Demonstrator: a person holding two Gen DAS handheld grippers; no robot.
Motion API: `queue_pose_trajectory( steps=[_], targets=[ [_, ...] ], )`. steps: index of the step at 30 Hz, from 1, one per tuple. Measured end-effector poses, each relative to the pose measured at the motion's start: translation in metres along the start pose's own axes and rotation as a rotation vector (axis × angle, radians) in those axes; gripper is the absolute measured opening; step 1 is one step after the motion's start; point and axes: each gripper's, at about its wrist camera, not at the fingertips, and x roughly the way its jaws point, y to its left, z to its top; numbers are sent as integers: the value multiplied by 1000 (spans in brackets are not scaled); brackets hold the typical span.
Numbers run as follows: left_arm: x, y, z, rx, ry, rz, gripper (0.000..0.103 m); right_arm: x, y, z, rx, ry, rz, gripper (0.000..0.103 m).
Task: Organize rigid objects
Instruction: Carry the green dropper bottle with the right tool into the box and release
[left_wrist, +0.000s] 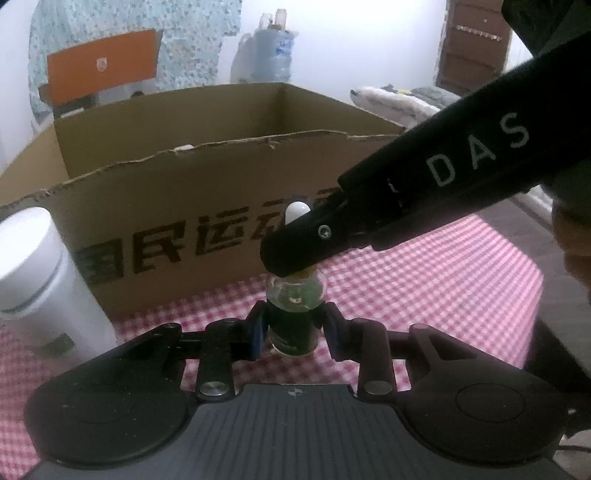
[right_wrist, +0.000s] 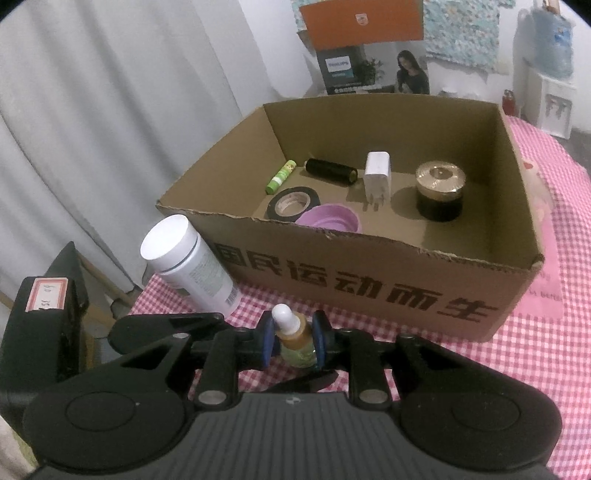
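Observation:
A small dropper bottle (right_wrist: 293, 338) with a white tip and amber collar stands on the checked cloth in front of the cardboard box (right_wrist: 369, 288). My right gripper (right_wrist: 293, 341) is shut on its neck. In the left wrist view the same bottle (left_wrist: 295, 317) sits between my left gripper's (left_wrist: 295, 328) blue pads, which are closed on its dark lower body. The right gripper's black finger (left_wrist: 314, 236) crosses over the bottle's top. The box (left_wrist: 207, 206) lies just behind.
A white cylindrical bottle (right_wrist: 192, 266) stands left of the box, also in the left wrist view (left_wrist: 40, 280). Inside the box lie a green tube (right_wrist: 280, 177), black roll (right_wrist: 330, 170), tape ring (right_wrist: 293, 203), purple lid (right_wrist: 328, 218), white charger (right_wrist: 377, 177) and gold-lidded jar (right_wrist: 439, 190).

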Motion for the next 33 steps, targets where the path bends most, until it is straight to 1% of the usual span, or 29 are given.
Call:
queue_pose_trajectory(
  steps=[7,19,26,33],
  targets=[
    [4,-6,8,13,30,15,31,-3,-6,-2,3,-2,-3,24],
    [11,-11,18,3,81,50,31,-2,-16,-1,51,-1,38,25],
    [2,-17,23,1,79,61,31,-7,-15,-1,55,-5,49,25],
    [-14,-23,26,4,58,77,31,-18,-9,0,39,-30,56,25]
  ],
)
